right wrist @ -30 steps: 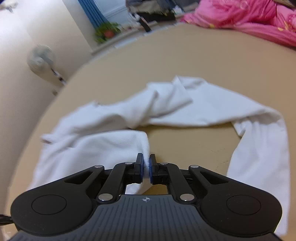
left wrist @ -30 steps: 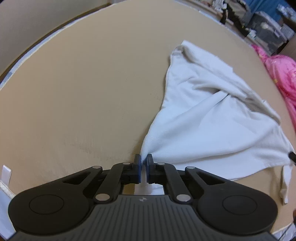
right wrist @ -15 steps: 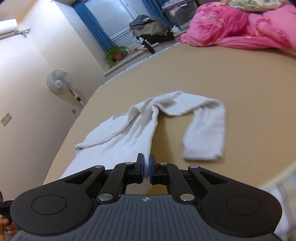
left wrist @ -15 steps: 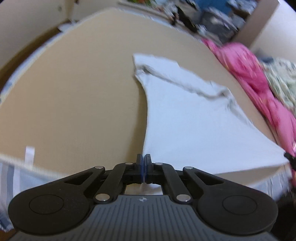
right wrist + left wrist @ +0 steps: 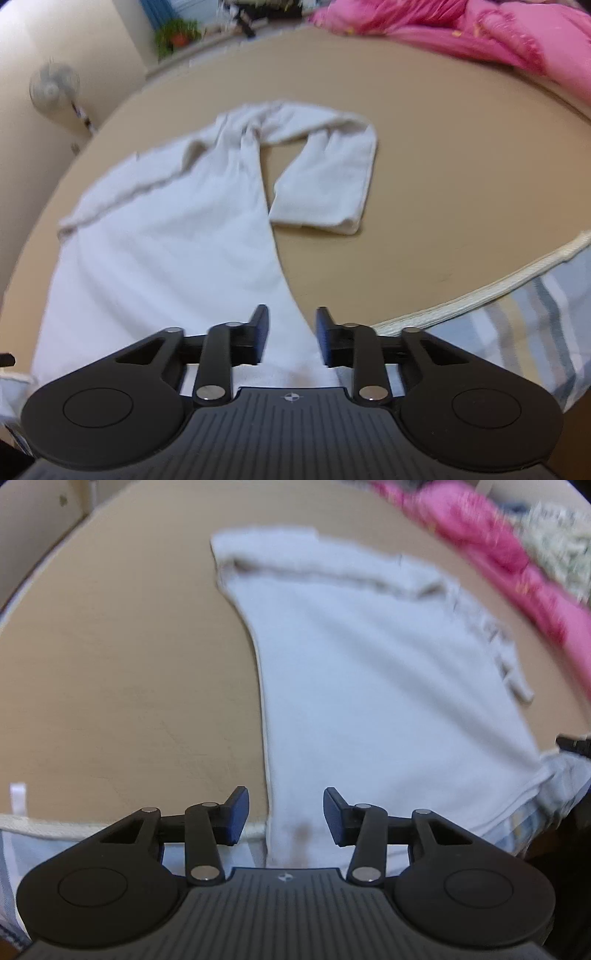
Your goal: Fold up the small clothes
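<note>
Right wrist: white garment point(image 5: 177, 251) spread flat, one sleeve folded inward.

A pink quilt point(image 5: 491, 33) is bunched along the far edge of the tan bed point(image 5: 443, 166). Beyond the bed, a potted plant point(image 5: 177, 31) sits, and a standing fan point(image 5: 55, 88) is off its left side.

White garment point(image 5: 369, 672) soft matt knit; tan mattress cover point(image 5: 129, 664) smooth cloth.
</note>
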`<state>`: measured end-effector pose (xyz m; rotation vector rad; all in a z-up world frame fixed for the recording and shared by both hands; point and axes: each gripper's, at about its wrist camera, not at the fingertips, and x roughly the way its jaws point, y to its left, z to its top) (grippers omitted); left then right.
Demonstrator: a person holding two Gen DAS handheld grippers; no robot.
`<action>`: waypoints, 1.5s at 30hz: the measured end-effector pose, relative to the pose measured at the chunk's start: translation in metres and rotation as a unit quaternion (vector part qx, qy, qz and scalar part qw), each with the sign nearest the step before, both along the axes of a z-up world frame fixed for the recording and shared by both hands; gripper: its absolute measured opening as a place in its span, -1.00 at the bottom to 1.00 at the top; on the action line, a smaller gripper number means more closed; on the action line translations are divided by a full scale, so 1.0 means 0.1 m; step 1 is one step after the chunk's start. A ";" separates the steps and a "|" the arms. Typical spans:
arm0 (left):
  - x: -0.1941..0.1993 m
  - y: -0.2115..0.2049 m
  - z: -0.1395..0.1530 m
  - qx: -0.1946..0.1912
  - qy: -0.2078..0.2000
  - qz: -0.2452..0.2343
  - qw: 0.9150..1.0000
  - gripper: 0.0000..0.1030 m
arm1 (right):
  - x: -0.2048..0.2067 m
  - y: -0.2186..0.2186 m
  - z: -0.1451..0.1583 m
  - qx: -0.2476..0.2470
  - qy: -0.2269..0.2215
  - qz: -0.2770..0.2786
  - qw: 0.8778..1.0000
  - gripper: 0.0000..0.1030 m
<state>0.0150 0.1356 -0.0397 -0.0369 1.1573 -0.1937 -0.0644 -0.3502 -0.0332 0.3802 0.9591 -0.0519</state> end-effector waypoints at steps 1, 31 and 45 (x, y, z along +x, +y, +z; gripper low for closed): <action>0.04 -0.04 -0.08 0.012 0.018 0.001 1.000 -0.04 | 0.06 0.04 -0.07 -0.002 0.017 0.006 1.000 -0.35; -0.31 0.08 0.08 -0.012 -0.034 -0.023 0.999 -0.48 | -0.18 0.25 0.00 -0.055 -0.006 0.037 0.998 -0.47; 0.11 -0.54 0.00 0.039 -0.068 0.007 0.997 -0.40 | 0.14 0.05 0.21 -0.012 -0.028 -0.027 0.999 -0.41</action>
